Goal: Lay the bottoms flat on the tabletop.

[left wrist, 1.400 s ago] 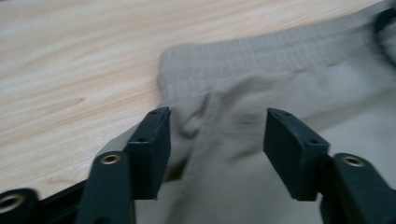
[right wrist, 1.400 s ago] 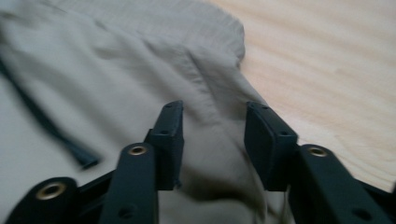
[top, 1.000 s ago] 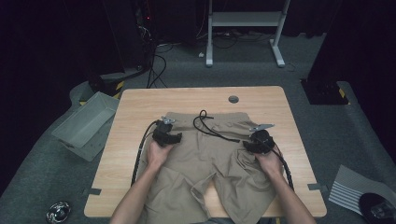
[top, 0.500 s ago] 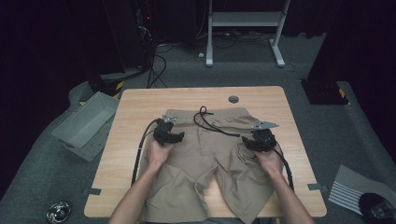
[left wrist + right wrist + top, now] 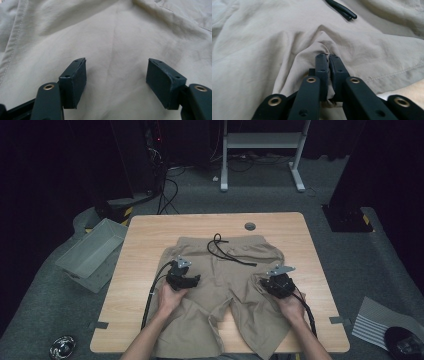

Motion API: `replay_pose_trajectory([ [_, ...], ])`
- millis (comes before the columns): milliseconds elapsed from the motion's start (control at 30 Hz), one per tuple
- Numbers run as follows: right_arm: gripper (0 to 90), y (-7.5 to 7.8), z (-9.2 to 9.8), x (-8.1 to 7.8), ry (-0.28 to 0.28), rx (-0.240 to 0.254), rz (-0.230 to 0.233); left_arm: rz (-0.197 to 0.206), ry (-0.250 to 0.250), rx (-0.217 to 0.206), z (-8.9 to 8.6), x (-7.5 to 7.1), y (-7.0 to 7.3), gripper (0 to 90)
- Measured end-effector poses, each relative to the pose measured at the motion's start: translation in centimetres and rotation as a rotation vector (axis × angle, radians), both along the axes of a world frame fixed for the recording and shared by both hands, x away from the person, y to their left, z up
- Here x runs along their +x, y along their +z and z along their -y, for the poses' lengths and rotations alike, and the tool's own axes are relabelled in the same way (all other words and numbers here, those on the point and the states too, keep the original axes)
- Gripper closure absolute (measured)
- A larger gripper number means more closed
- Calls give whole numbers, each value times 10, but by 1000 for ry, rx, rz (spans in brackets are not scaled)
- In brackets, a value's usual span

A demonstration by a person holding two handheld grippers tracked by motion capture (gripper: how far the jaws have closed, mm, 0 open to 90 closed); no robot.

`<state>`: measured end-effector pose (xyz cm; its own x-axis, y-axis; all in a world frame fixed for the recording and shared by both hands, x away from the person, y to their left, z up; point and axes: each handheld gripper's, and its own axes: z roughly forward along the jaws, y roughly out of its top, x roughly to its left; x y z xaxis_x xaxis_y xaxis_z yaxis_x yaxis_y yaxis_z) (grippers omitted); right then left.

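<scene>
A pair of khaki shorts (image 5: 227, 280) lies spread on the wooden table (image 5: 150, 240), waistband toward the far edge, with a black drawstring (image 5: 222, 251) looped on top. My left gripper (image 5: 192, 281) rests on the left leg of the shorts (image 5: 115, 50); its jaws stand wide open, with flat fabric between the pads (image 5: 76, 81). My right gripper (image 5: 266, 287) sits on the right leg. Its jaws have just been closing and are now shut on a pinched fold of the shorts (image 5: 322, 47). The drawstring's end (image 5: 342, 10) lies just beyond that fold.
A grey plastic bin (image 5: 90, 252) stands on the floor left of the table. A round grommet hole (image 5: 249, 226) marks the table's far side. Cables (image 5: 170, 185) and a white stand (image 5: 260, 150) lie beyond the table, and a striped mat (image 5: 380, 325) lies at right.
Both hands have slid toward the near edge along the shorts' legs. The shorts have shifted slightly with them. The right gripper has gathered a fold of fabric.
</scene>
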<state>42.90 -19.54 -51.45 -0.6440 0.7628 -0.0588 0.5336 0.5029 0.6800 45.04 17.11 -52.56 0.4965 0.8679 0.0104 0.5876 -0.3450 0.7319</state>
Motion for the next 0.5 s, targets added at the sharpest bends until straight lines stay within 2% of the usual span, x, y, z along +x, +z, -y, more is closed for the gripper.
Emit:
replay_pose_trajectory([
  [100,873,-2,-3,18,-41,-5,16,28,24,-17,-2,11,-3,310],
  [167,871,-2,-5,30,-69,3,8,30,60,-18,-2,16,-4,311],
  [267,835,-1,-11,45,-95,-8,10,29,81,-18,-3,19,-3,310],
  [333,748,0,-12,47,-103,-7,9,30,85,-17,-3,19,-3,310],
  [400,640,6,-6,43,-115,49,9,31,89,-14,-3,19,-4,304],
  [500,569,18,8,22,-129,118,43,30,94,-13,-4,18,-3,297],
])
